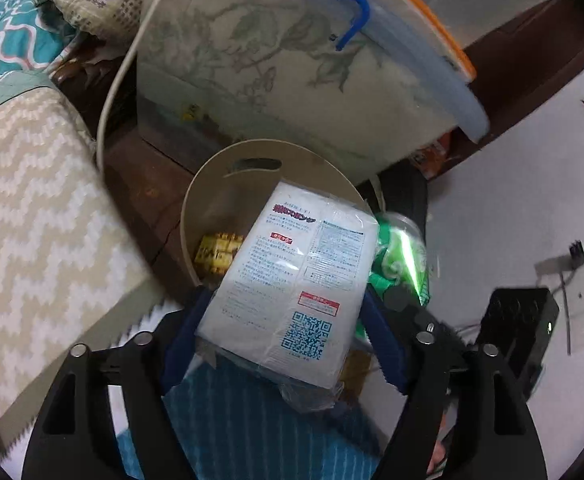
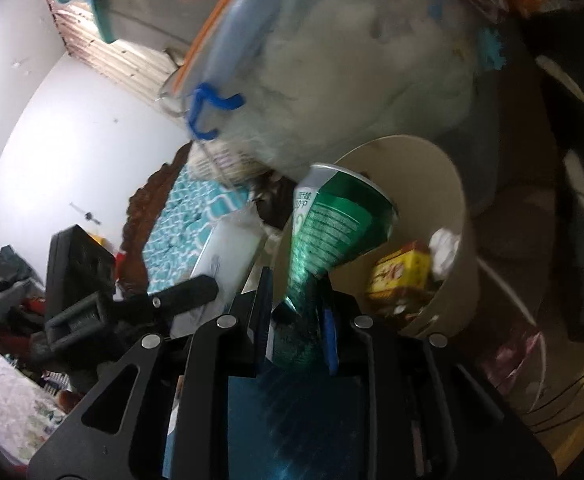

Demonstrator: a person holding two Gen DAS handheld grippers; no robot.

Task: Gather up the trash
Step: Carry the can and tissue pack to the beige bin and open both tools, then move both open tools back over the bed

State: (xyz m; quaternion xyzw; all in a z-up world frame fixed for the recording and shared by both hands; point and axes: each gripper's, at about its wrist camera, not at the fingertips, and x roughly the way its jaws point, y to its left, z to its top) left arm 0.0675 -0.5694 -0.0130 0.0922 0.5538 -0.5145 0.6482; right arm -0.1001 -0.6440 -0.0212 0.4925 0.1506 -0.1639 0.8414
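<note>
My left gripper point(image 1: 282, 320) is shut on a white plastic package point(image 1: 292, 276) with blue print and a QR code, held above the beige round trash bin point(image 1: 196, 200). My right gripper point(image 2: 298, 304) is shut on a crushed green can point(image 2: 332, 220), tilted over the bin's rim point(image 2: 462, 200). The can also shows in the left wrist view point(image 1: 400, 252), to the right of the package. The package shows in the right wrist view point(image 2: 228, 248) with the left gripper's finger on it. Inside the bin lie a yellow box point(image 2: 400, 272) and crumpled white paper point(image 2: 446, 248).
A large clear storage box point(image 1: 292, 72) with a blue latch stands right behind the bin. A zigzag-patterned cushion point(image 1: 32, 220) lies at left on the wooden floor. A black device point(image 1: 520, 320) sits by the white wall at right. A white cable point(image 1: 120, 80) curves past the bin.
</note>
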